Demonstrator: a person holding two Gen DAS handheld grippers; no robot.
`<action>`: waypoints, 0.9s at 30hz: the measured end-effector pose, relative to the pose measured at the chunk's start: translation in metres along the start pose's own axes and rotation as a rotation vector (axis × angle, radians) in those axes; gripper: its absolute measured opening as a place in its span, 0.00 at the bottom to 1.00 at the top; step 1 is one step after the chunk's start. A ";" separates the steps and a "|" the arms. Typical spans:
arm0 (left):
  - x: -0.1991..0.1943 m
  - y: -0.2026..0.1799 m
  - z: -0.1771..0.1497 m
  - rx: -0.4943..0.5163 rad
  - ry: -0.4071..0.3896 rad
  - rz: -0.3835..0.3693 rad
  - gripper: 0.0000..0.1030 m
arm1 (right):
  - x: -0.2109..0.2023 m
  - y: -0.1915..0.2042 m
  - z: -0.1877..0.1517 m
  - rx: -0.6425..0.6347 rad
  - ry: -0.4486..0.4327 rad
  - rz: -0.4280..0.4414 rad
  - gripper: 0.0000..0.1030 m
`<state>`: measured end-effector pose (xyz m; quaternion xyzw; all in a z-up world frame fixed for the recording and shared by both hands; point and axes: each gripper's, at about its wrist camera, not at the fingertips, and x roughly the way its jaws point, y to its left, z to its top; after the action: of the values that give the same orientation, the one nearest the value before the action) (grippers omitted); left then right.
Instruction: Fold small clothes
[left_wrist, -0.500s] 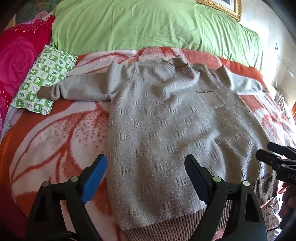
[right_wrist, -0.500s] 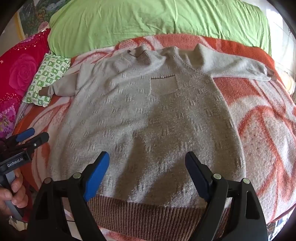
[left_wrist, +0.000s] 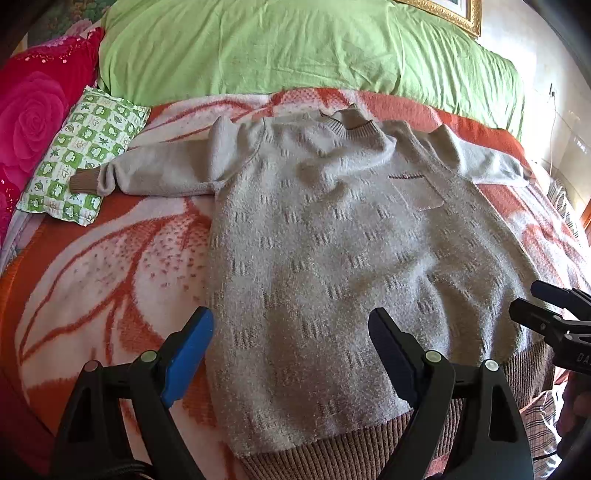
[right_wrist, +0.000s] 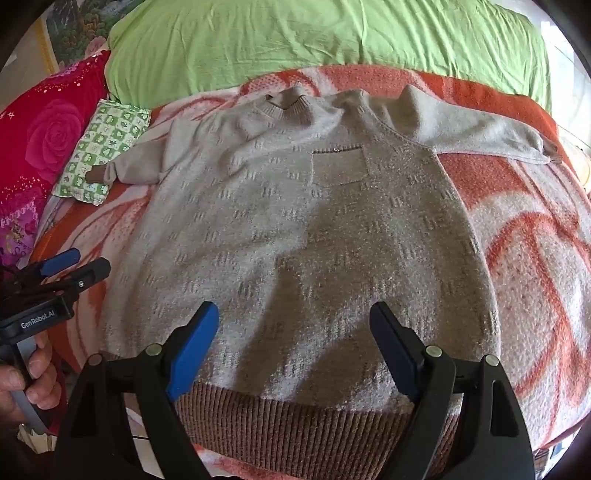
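Grey sweater (left_wrist: 332, 258) lies flat, face up, mid-frame on the blanket (left_wrist: 92, 277), sleeves spread, ready for folding. Left gripper (left_wrist: 291, 354) and right gripper (right_wrist: 295, 350) gape wide, empty, over the hem (right_wrist: 295, 421), likely staging a grab.

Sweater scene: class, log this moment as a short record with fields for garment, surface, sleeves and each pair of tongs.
garment: grey sweater, spread flat, unfolded
surface: orange-white blanket
sleeves: both stretched out sideways
hem: brown ribbed band nearest the cameras
left tongs: open, holding nothing
right tongs: open, holding nothing
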<state>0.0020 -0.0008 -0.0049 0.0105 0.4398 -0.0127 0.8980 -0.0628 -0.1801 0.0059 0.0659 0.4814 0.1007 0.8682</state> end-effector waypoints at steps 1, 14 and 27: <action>0.000 0.000 0.000 -0.002 0.001 -0.002 0.84 | 0.000 0.000 0.000 0.000 0.000 0.001 0.82; 0.007 -0.005 0.004 -0.001 -0.006 -0.004 0.84 | -0.001 -0.005 -0.001 0.010 0.004 0.005 0.82; 0.011 -0.011 0.006 0.003 -0.006 -0.002 0.84 | -0.003 -0.012 0.005 0.023 0.000 0.027 0.82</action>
<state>0.0129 -0.0123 -0.0101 0.0115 0.4373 -0.0144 0.8991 -0.0594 -0.1922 0.0086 0.0824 0.4818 0.1070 0.8658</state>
